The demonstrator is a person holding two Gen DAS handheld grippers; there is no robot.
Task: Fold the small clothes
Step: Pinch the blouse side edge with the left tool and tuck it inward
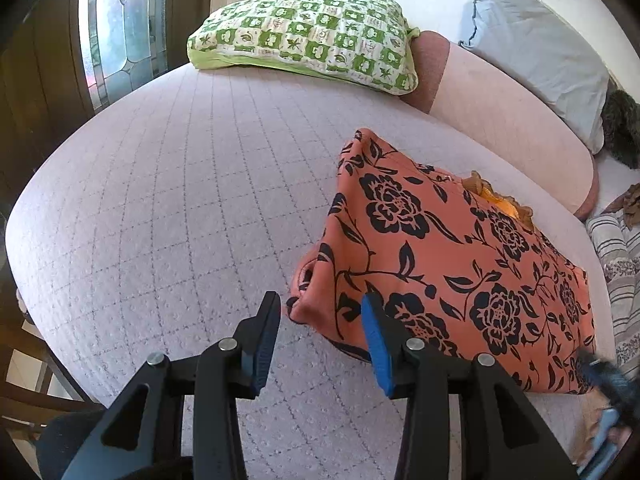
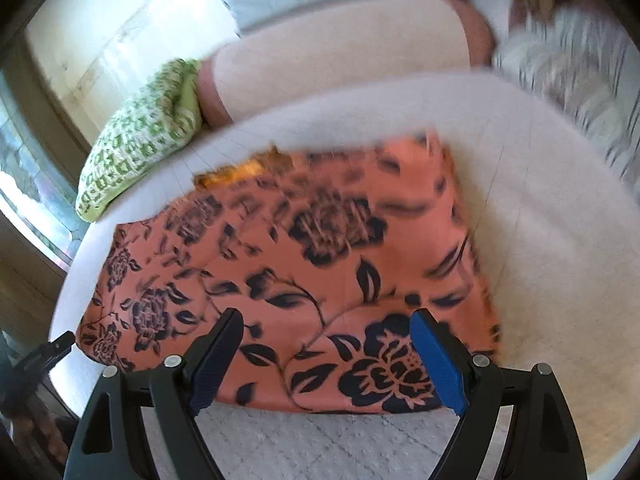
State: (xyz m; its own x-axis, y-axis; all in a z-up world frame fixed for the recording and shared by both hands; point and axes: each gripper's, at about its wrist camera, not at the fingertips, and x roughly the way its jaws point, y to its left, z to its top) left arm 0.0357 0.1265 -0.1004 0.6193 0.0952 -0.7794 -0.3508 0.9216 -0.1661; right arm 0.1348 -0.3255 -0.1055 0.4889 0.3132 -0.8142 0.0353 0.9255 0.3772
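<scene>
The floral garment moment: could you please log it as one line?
floral garment: partly folded on bed | left gripper: open | right gripper: open

bright daylight from the window point(image 1: 116, 32); left view sharp, right view motion-blurred, both fisheye-curved at edges.

No readable text, labels or numbers show in either view.

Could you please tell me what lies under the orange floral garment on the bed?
The orange floral garment lies on the pale quilted bedcover. A yellow-orange inner layer peeks out at its far edge; anything else beneath is covered.
</scene>
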